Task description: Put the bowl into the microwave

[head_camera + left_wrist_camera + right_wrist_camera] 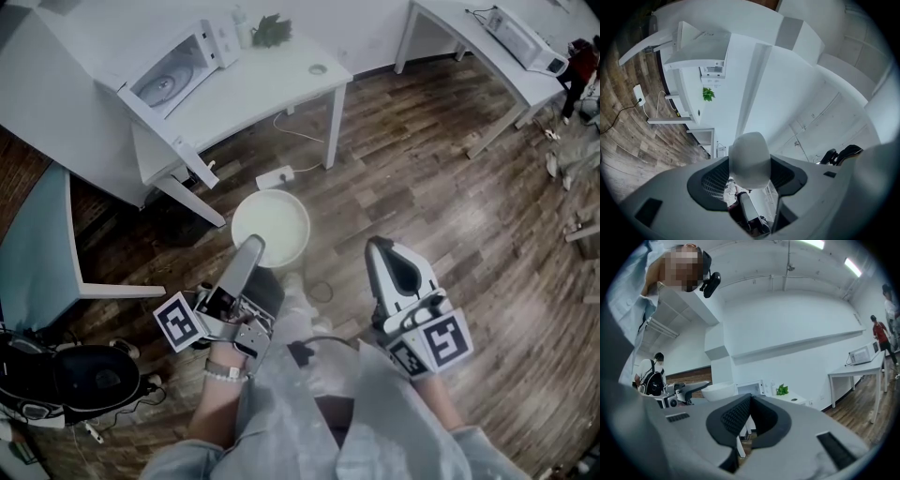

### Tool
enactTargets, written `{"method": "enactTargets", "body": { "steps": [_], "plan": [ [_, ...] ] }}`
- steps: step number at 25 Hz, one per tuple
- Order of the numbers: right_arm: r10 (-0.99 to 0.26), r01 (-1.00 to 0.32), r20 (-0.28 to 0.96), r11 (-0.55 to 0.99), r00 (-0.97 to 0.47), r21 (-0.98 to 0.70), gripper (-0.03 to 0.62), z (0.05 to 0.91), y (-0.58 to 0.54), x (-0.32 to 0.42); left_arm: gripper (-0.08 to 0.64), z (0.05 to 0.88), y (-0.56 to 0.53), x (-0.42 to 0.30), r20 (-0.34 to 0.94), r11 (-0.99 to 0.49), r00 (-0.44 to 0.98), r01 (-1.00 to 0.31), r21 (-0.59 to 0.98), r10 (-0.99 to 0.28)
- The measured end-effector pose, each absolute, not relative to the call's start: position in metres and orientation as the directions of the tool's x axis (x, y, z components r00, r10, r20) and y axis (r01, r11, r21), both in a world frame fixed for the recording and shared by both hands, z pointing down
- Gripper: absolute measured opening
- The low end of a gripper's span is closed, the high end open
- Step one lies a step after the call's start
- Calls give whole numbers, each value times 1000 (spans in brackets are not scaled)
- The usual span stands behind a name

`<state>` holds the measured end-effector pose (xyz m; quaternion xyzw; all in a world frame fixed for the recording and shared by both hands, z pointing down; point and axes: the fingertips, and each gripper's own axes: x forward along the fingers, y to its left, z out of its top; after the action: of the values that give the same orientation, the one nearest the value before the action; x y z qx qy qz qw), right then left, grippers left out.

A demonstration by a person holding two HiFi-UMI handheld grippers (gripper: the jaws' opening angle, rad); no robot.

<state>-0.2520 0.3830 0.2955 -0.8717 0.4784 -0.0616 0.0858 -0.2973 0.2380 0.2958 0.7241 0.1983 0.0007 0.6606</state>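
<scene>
Two claws are in your hands, and only one of them is busy. Your left claw (255, 246) is squeezed shut on the rim of the white bowl (272, 225). The left gripper view shows the rim pinched between the two jaws. Your right claw (378, 247) has its jaws pressed together with nothing in them. It hangs free, beside the bowl but not touching it.

The bowl is up in the air, out in front of you, over the wooden floor (422, 178). It looks level, and I cannot see anything inside it.

The microwave (178, 73) sits on the white table (281, 84), with a little green plant (272, 30) near it. The bowl is well apart from the microwave.

So the first part looks done: you have the bowl and you hold it well. Most of the job is left. I think you need to carry the bowl over to the table, slide it into the microwave, set it down flat and let go.

I cannot tell from here if the microwave is open or shut. If it is shut, your free right claw may have to open it first.
</scene>
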Motion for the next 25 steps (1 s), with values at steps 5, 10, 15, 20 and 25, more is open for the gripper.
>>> {"method": "enactTargets", "body": {
  "steps": [5,10,15,20,25],
  "plan": [
    [-838,-817,25,-537,545,-210,-3,296,375,-233,249,294,232,-275,-262,-54,913,293,955,313],
    [-826,-805,26,-556,564,-206,-3,295,356,-204,249,295,217,-242,-261,-51,900,296,954,349],
    [-816,-796,21,-570,578,-203,-3,289,334,-174,249,293,200,-211,-257,-36,893,290,956,371],
    [-811,-795,3,-575,585,-193,-3,280,308,-146,249,289,181,-184,-259,-35,881,296,954,395],
    [-800,-786,-7,-589,600,-187,-3,277,289,-122,249,287,166,-160,-263,-46,868,310,950,421]
  ]
}}
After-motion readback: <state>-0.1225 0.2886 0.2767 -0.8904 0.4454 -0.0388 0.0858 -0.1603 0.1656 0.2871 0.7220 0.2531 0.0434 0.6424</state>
